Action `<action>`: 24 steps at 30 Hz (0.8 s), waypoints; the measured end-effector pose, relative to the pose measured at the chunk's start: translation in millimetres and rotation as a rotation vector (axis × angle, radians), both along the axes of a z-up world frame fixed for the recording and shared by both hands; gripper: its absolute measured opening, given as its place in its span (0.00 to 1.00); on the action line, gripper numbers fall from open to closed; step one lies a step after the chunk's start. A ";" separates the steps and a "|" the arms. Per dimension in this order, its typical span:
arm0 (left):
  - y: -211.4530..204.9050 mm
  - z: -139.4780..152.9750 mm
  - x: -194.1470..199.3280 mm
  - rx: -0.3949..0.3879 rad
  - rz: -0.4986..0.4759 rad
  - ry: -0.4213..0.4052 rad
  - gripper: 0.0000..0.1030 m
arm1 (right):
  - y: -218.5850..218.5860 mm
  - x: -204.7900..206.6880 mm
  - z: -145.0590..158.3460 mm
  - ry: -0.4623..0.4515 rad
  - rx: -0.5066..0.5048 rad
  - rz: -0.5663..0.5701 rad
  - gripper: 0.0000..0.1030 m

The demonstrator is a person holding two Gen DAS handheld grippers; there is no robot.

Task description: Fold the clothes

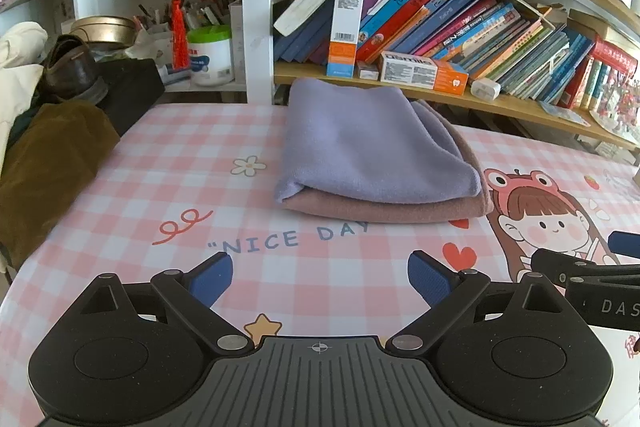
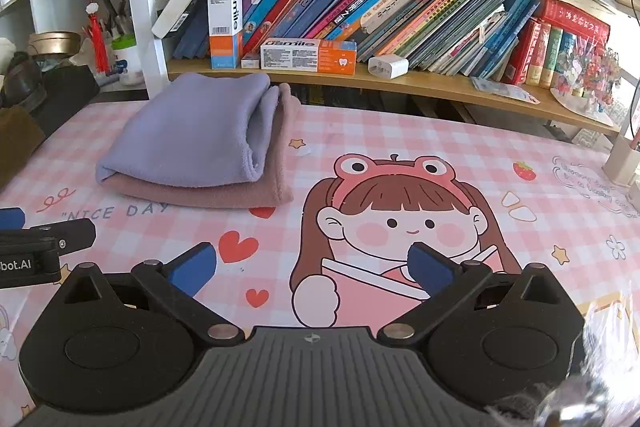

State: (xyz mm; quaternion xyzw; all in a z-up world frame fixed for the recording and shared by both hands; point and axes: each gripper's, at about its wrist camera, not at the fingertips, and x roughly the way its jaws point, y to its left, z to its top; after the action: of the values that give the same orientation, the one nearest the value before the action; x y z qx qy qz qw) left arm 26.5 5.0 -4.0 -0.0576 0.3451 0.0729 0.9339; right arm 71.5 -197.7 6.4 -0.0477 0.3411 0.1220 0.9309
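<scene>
A folded lavender cloth [image 1: 372, 143] lies on top of a folded mauve cloth [image 1: 384, 211] on the pink checked table cover [image 1: 168, 155]. The stack also shows in the right wrist view, lavender [image 2: 196, 131] over mauve [image 2: 224, 195], at the left. My left gripper [image 1: 320, 277] is open and empty, a short way in front of the stack. My right gripper [image 2: 312, 267] is open and empty over the cartoon girl print [image 2: 400, 219], to the right of the stack. Each gripper's side shows at the edge of the other's view.
A wooden shelf [image 2: 440, 87] with leaning books, toothpaste boxes [image 2: 308, 55] and a white charger [image 2: 388, 66] runs behind the table. A brown garment [image 1: 52, 163], a black box and a shoe [image 1: 72, 67] sit at the left. A white object [image 2: 624, 155] stands at the far right.
</scene>
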 end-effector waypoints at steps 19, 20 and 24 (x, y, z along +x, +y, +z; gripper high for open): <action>-3.3 -1.5 1.6 0.022 -0.004 -0.001 0.94 | -0.9 1.7 -2.6 0.027 0.008 -0.008 1.00; -3.4 -1.7 1.8 0.023 -0.004 0.000 0.94 | -1.0 1.6 -2.6 0.027 0.008 -0.008 1.00; -3.2 -1.6 2.1 0.026 -0.004 -0.002 0.94 | -1.0 1.1 -2.7 0.026 0.009 -0.008 1.00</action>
State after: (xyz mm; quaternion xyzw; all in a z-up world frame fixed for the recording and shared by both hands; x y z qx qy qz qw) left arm 28.5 1.7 -5.5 -0.0447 0.3433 0.0756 0.9351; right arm 72.6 -198.8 3.6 -0.0406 0.3529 0.1205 0.9270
